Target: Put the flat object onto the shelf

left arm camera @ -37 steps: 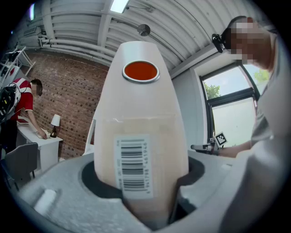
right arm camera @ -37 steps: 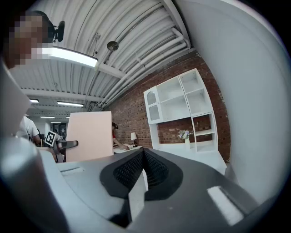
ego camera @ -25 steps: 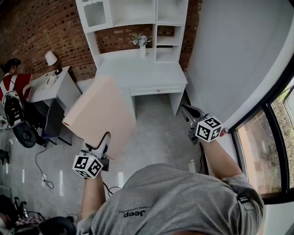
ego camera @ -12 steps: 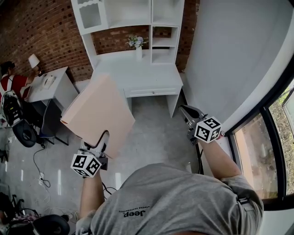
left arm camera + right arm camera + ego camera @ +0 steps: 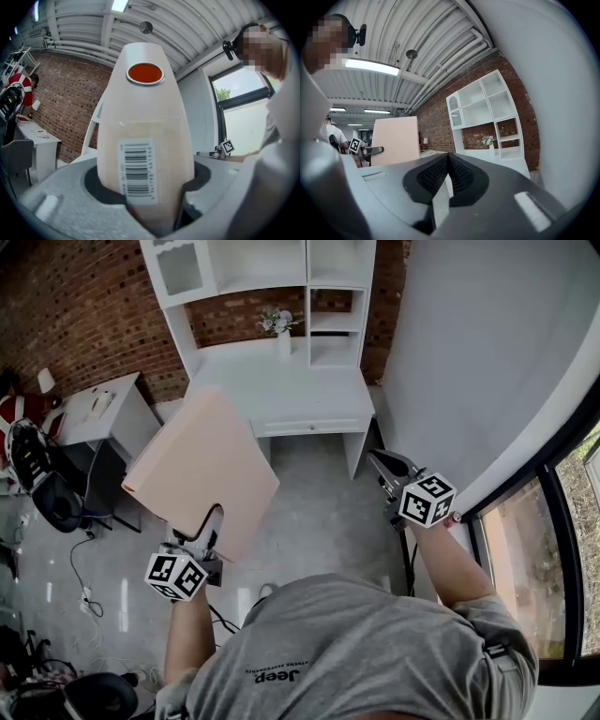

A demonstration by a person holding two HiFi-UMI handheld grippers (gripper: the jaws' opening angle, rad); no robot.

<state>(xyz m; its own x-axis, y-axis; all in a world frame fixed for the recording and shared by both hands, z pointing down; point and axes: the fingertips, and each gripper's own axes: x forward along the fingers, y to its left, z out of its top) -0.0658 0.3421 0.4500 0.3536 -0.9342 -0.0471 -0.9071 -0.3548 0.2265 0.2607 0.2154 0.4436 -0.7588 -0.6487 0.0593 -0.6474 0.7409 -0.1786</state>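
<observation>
Item: flat object (image 5: pixel 202 470), pink board, raised before us, well short of the shelf (image 5: pixel 323 322); we have the left gripper (image 5: pixel 208 532) clamped on its lower edge for carrying; right gripper (image 5: pixel 382 465) jaws together, empty

Left gripper (image 5: pixel 210 529) raised, jaws clamped, right gripper (image 5: pixel 377 459) forward, jaws together

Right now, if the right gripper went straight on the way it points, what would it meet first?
Probably the white desk: the right gripper, fingers shut and empty, aims at its front with nothing between. Depth is unclear.
</observation>
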